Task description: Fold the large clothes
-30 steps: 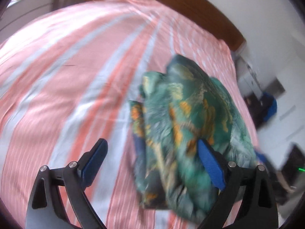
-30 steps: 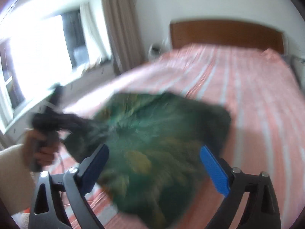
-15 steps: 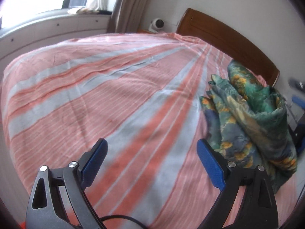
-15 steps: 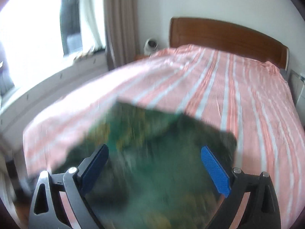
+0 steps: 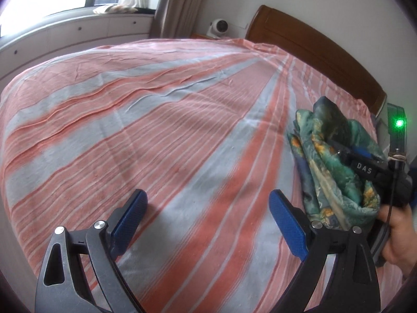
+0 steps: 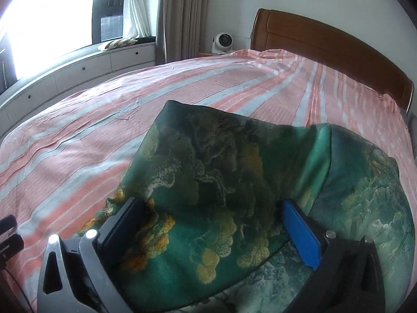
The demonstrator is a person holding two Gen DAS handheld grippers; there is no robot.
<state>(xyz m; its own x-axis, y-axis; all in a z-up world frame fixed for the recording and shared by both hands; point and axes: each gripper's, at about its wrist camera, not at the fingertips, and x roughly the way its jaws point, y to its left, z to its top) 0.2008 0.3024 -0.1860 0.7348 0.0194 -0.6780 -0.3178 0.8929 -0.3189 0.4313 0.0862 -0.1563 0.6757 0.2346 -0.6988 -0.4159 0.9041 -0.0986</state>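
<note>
A green printed garment with orange and yellow patches (image 6: 221, 195) lies bunched on the pink and grey striped bed (image 6: 130, 109). In the right wrist view it fills the space between the wide-apart blue fingers of my right gripper (image 6: 211, 229); the jaws are spread, not clamped. In the left wrist view the garment (image 5: 336, 161) sits at the right, with the right gripper's black body (image 5: 370, 169) and a hand on it. My left gripper (image 5: 208, 224) is open and empty above bare bedsheet (image 5: 156, 130), left of the garment.
A wooden headboard (image 6: 325, 44) stands at the far end. A small white fan (image 6: 221, 43) sits on a bedside stand. White window-side drawers (image 6: 78, 73) and curtains (image 6: 179, 13) run along the left of the bed.
My left gripper has swung away from the garment to bare sheet. My right gripper has moved onto the garment, which now lies between its fingers.
</note>
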